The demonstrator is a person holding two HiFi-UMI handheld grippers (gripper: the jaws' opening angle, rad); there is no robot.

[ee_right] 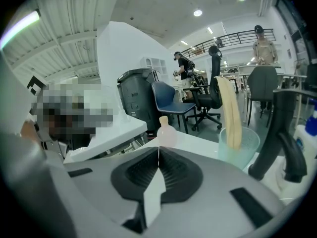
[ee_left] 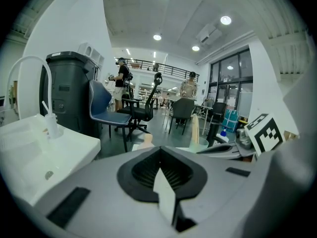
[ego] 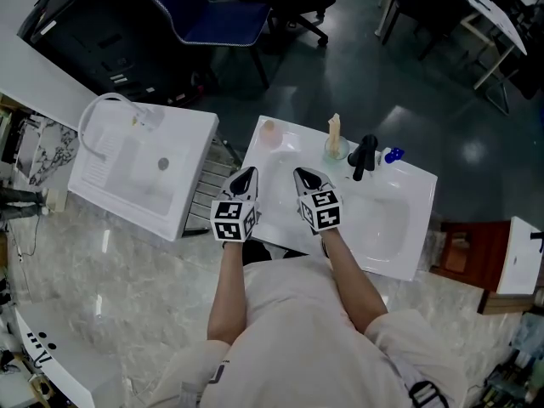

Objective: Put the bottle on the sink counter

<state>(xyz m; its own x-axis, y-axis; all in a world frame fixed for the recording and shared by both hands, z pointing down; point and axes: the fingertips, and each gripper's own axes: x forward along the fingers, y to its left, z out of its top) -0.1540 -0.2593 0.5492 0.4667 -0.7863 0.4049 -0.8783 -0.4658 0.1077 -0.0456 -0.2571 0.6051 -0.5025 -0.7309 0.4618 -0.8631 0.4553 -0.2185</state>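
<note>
The bottle (ego: pixel 269 130) is seen standing at the upper-left corner of the sink counter (ego: pixel 421 195), near the centre of the frame. The left gripper (ego: pixel 245 177) and right gripper (ego: pixel 306 177) are held just below it, each with jaws pressed together on nothing.

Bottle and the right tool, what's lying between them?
Only bare sink counter separates the bottle from the right tool, as the head view shows.
</note>
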